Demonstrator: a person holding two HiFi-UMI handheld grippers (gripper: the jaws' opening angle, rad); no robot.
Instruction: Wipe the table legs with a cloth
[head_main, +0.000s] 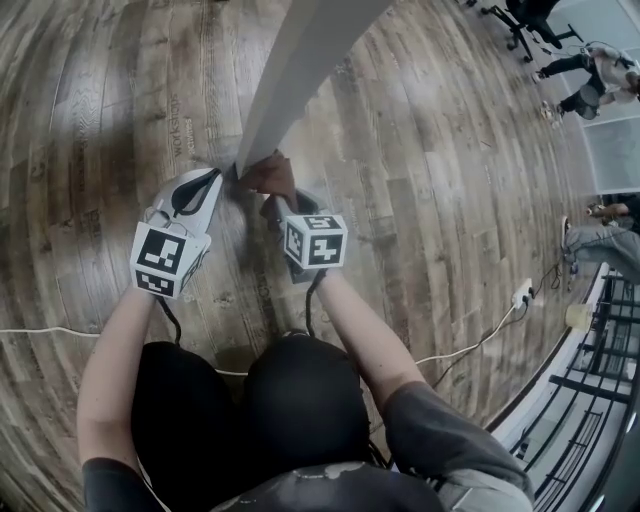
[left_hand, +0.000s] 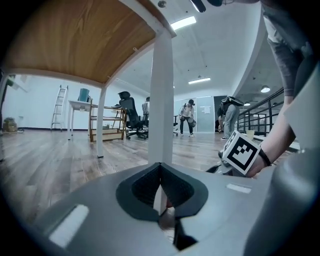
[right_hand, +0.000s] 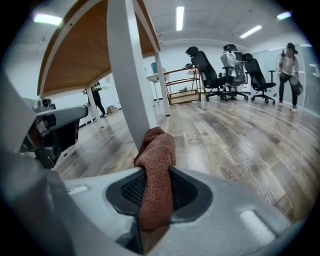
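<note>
We pinched the cloth (right_hand: 157, 150) in the right gripper (right_hand: 156, 174) fingers — against the table leg (right_hand: 127, 75). The left gripper (left_hand: 160, 169) had its fingers pressed together.

cloth (head_main: 268, 175) against table leg (head_main: 300, 60) base | left hand-held gripper (head_main: 218, 175) left of cloth

Head view looked steeply down from above the person onto the wood floor (head_main: 450, 200) and the foot of the white table leg (head_main: 300, 70). Left gripper view sat low, facing the leg close ahead. Right gripper view sat equally low, leg near at left. All three shared that leg.
</note>
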